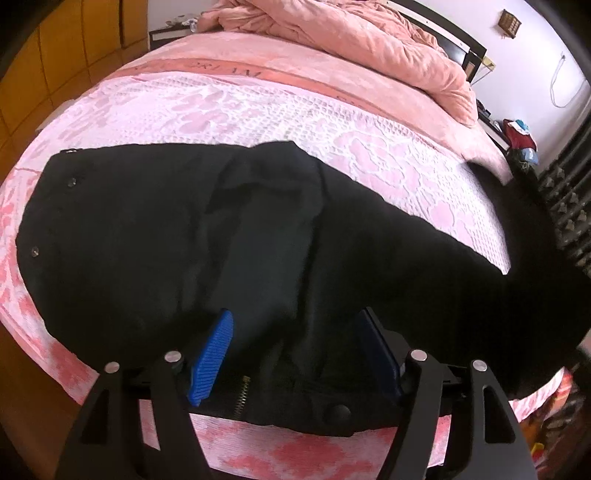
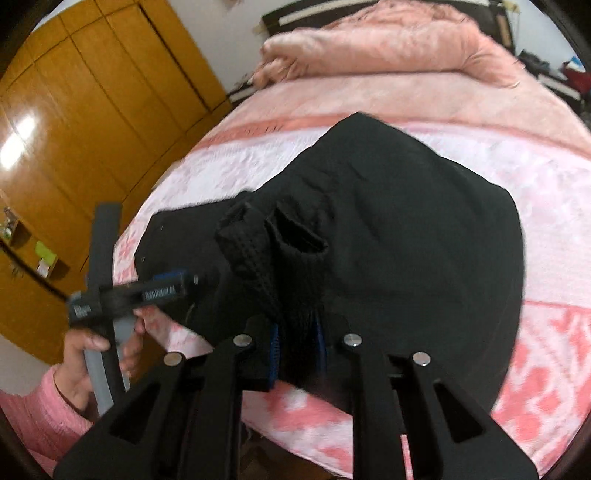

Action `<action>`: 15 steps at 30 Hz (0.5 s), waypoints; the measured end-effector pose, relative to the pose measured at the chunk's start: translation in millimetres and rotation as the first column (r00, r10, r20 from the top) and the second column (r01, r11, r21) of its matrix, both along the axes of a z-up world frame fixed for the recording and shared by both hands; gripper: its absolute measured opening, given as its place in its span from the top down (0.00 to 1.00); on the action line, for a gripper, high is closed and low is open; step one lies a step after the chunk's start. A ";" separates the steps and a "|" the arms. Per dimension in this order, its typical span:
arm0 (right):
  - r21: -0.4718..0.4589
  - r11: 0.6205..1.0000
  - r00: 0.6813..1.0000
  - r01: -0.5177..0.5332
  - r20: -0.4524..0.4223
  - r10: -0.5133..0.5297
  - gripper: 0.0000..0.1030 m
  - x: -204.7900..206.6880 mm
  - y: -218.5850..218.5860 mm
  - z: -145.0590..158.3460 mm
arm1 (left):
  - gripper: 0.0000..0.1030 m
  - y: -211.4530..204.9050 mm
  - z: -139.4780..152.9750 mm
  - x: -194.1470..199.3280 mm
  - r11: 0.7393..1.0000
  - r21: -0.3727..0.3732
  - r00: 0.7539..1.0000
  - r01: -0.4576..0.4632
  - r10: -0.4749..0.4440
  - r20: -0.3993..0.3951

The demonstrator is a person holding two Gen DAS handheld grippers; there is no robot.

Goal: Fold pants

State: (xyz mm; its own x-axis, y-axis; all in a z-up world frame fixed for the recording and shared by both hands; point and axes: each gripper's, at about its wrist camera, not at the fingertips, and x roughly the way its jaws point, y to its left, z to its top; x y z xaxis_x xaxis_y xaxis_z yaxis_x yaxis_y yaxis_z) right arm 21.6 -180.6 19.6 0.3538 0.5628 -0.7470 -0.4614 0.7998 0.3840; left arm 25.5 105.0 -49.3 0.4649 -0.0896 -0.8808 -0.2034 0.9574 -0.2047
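Here the black pants (image 1: 229,236) fill mid-frame on the pink bed (image 1: 258,110). The left gripper (image 1: 295,350) gapes wide over the waistband; the right gripper (image 2: 297,345) pinches bunched cuffs, lower centre.

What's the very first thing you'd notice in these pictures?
The big black pants spread across the pink patterned bedspread stand out first. Next, the right hand-held gripper is pinching a bunched-up fold of them, while the left hand-held gripper sits open over the waistband near the zipper. A rumpled pink quilt is heaped at the far end.
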 end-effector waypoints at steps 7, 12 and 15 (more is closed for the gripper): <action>-0.054 0.997 0.994 -0.046 -0.106 0.040 0.75 1.6 33.4 -41.7 | 0.31 14.1 5.3 5.1 0.999 -0.014 0.999 -0.034 0.034 0.019; -0.031 0.995 0.982 -0.099 -0.166 0.093 0.47 -4.4 43.3 -56.1 | 0.31 20.5 0.6 7.2 0.999 -0.022 0.999 -0.047 0.047 0.006; 0.023 0.996 0.980 -0.091 -0.178 0.093 0.44 -12.6 36.0 -49.4 | 0.31 23.8 -2.3 7.8 0.998 -0.032 0.998 -0.058 0.058 0.000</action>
State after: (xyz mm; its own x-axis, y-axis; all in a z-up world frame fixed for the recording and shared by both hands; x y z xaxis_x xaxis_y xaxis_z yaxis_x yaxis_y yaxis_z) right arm 9.0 -144.6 -29.8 0.1613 0.5977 -0.7853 -0.4555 0.7510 0.4780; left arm 33.3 128.8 -51.6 0.4705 -0.0902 -0.8778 -0.2586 0.9370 -0.2349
